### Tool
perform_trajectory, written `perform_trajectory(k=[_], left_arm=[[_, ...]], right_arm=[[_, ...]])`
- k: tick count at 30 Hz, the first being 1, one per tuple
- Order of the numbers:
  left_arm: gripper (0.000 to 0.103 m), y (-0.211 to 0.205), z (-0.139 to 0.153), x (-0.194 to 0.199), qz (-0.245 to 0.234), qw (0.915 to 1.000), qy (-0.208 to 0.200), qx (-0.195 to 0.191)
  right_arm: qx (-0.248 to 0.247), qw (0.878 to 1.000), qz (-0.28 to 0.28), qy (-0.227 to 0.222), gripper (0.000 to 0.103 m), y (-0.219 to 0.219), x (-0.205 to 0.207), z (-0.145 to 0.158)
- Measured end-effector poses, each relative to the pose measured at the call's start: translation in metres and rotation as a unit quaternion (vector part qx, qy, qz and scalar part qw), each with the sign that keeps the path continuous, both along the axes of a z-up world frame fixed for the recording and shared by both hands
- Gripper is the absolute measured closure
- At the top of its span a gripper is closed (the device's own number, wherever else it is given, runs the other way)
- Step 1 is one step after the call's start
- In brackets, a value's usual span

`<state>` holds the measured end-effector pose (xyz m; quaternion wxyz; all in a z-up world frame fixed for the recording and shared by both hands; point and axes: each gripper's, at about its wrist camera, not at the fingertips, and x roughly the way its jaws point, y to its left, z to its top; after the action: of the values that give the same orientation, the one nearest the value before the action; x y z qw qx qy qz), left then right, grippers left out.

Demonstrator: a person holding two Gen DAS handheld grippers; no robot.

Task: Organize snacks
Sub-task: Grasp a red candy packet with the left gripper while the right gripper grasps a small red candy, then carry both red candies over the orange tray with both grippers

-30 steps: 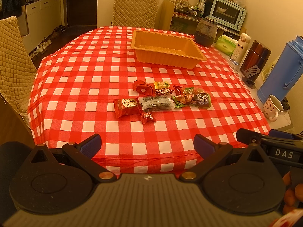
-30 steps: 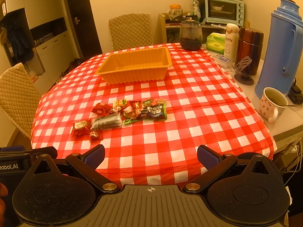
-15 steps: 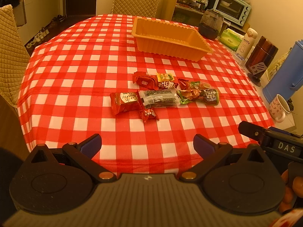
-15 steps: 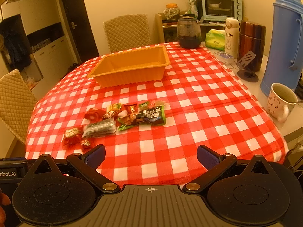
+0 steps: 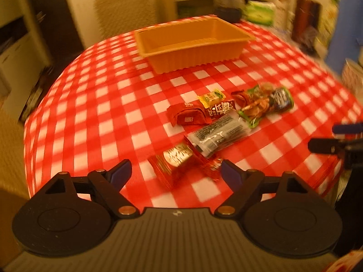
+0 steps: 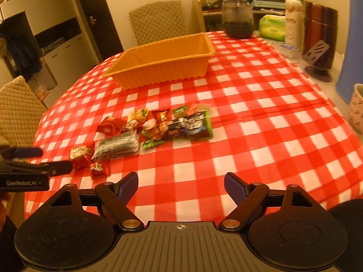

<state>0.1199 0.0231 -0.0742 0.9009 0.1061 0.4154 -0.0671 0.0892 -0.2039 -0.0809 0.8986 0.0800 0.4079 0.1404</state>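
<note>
While both jaws stand wide apart and hold nothing, left hand-held gripper (image 5: 175, 172) hovers over the near red packet (image 5: 175, 164) | right hand-held gripper (image 6: 180, 185) above near desk (image 6: 261, 122) edge | snacks (image 6: 154, 129) clustered mid-desk | orange tray (image 6: 163, 60) farther back.

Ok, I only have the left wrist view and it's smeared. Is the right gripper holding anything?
Observer: No. The right gripper is open with nothing between its fingers, over bare tablecloth short of the snacks.
Operator: What's half hidden behind one finger of the left gripper?
Observer: A small red candy, lying just beside the red packet with the gold label.
Operator: Anything fragile off to the right?
Observer: A mug stands off the cloth, at the right edge of the right wrist view.
</note>
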Motion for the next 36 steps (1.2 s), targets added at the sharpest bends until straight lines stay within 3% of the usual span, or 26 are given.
perform_trajectory(k=[7,13,14,15,19,21,24,30,36], left_arm=[[0.039,0.000,-0.020,0.027,-0.112,0.9907,0.022,0.074],[0.056,-0.003,-0.039,0.041,-0.170,0.9806,0.045,0.087],[0.067,-0.002,-0.038,0.042,-0.168,0.9819,0.046,0.075],[0.077,0.000,-0.038,0.043,-0.160,0.9836,0.052,0.066],[0.079,0.008,-0.036,0.038,-0.120,0.9905,0.053,0.041],[0.079,0.016,-0.032,0.035,-0.079,0.9953,0.054,0.016],[0.079,0.031,-0.024,0.030,-0.017,0.9987,0.045,-0.016],[0.079,0.057,-0.004,0.020,0.078,0.9942,0.021,-0.071],[0.079,0.068,0.006,0.011,0.114,0.9881,0.015,-0.103]], right_arm=[[-0.001,1.000,0.008,0.009,0.020,0.013,0.013,-0.012],[-0.005,0.999,0.029,0.015,0.020,0.026,0.020,-0.020],[-0.004,0.999,0.035,0.016,0.020,0.028,0.020,-0.021],[-0.003,0.999,0.043,0.015,0.020,0.030,0.021,-0.021],[-0.003,0.997,0.078,0.006,0.020,0.046,0.022,-0.023],[-0.005,0.995,0.098,-0.001,0.030,0.056,0.024,-0.024],[-0.009,0.991,0.130,-0.009,0.036,0.077,0.026,-0.027],[-0.017,0.985,0.167,-0.022,0.050,0.118,0.032,-0.035],[-0.042,0.984,0.170,-0.032,0.060,0.142,0.037,-0.044]])
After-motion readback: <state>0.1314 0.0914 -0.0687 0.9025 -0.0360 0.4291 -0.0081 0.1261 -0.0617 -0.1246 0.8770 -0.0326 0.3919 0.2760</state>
